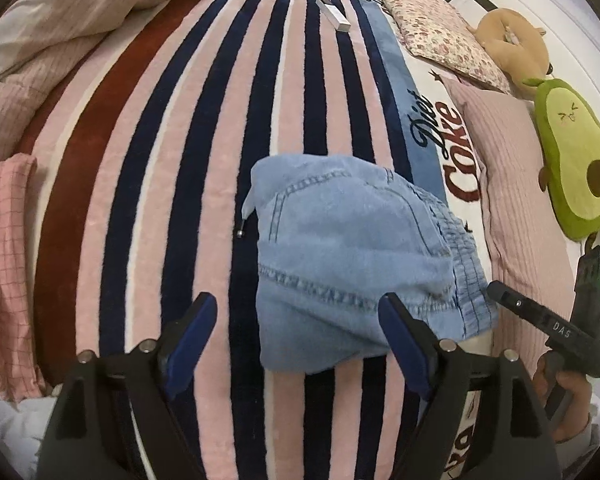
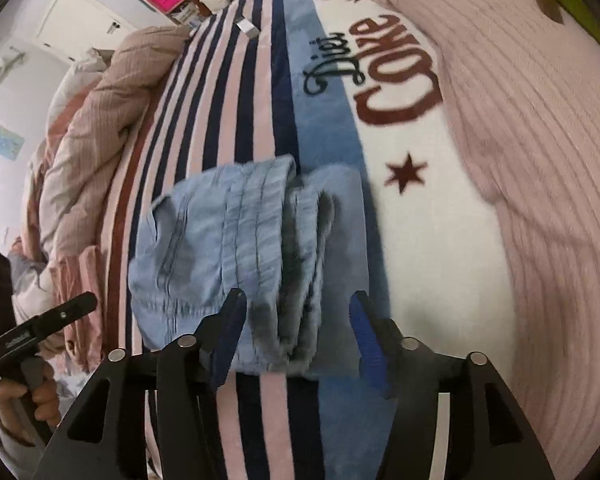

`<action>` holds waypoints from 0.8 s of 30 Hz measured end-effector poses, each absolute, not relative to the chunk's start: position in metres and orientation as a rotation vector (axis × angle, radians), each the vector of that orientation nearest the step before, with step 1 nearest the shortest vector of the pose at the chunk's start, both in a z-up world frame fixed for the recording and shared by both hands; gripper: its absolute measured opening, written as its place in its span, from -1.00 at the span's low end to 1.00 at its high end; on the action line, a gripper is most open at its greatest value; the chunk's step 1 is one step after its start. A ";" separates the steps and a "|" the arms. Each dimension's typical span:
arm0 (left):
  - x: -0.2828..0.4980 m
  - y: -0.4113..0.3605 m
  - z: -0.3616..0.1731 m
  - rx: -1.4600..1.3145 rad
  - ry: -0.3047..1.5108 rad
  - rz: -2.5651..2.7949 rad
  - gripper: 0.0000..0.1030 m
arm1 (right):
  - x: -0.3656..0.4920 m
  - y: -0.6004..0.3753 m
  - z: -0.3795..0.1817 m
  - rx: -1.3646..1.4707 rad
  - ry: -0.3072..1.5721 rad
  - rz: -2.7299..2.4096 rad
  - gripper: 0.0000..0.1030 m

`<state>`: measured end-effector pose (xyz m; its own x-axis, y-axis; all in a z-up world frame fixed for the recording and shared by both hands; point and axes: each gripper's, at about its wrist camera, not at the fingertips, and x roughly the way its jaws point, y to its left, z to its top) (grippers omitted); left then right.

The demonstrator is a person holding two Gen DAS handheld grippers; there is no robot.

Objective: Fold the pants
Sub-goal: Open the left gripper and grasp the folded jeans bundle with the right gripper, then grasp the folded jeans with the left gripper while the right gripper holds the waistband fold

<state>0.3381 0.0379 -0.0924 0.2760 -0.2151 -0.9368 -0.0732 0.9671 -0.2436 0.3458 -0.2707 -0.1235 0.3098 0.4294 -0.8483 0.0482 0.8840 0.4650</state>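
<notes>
On the striped blanket (image 1: pixel 204 160), the folded pants (image 1: pixel 352 256) lie between both parted, empty grippers (image 1: pixel 300 344) (image 2: pixel 296 332); a snagging fingertip could undo the folds.

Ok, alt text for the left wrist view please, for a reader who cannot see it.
A light blue denim pair of pants, folded into a compact bundle, lies on a pink and navy striped fleece blanket. The left tool hovers open over its near edge, gripping nothing. A green avocado plush toy sits at the right.
</notes>
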 end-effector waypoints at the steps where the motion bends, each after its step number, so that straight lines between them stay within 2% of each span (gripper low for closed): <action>1: 0.341 0.037 -0.093 -0.254 1.292 -0.093 0.55 | 0.350 -0.271 -0.125 0.453 1.238 0.271 -0.01; 8: 0.357 0.027 -0.107 -0.231 1.297 -0.090 0.55 | 0.385 -0.251 -0.145 0.404 1.237 0.347 0.00; 9: 0.359 0.026 -0.110 -0.224 1.302 -0.088 0.55 | 0.387 -0.247 -0.146 0.380 1.236 0.350 -0.11; 10: 0.359 0.024 -0.112 -0.219 1.306 -0.087 0.55 | 0.386 -0.243 -0.144 0.352 1.226 0.350 -0.49; 11: 0.361 0.023 -0.115 -0.214 1.310 -0.087 0.55 | 0.385 -0.241 -0.142 0.308 1.218 0.341 -0.70; 12: 0.362 0.021 -0.117 -0.212 1.314 -0.087 0.55 | 0.383 -0.241 -0.141 0.262 1.220 0.327 -0.82; 15: 0.362 0.019 -0.123 -0.219 1.328 -0.095 0.55 | 0.370 -0.253 -0.144 0.264 1.260 0.307 -0.99; 18: 0.362 0.018 -0.126 -0.217 1.334 -0.097 0.55 | 0.357 -0.265 -0.153 0.294 1.306 0.314 -1.00; 19: 0.362 0.018 -0.127 -0.219 1.333 -0.094 0.55 | 0.355 -0.272 -0.155 0.338 1.313 0.317 -0.95; 23: 0.364 0.024 -0.127 -0.239 1.326 -0.071 0.55 | 0.365 -0.294 -0.148 0.468 1.242 0.296 -0.93; 24: 0.364 0.024 -0.128 -0.240 1.327 -0.067 0.55 | 0.369 -0.295 -0.145 0.480 1.223 0.302 -0.82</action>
<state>0.3645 0.0242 -0.1279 0.2433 -0.1851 -0.9521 -0.0876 0.9734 -0.2117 0.3686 -0.2953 -0.1449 0.3194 0.4701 -0.8228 0.0331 0.8622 0.5055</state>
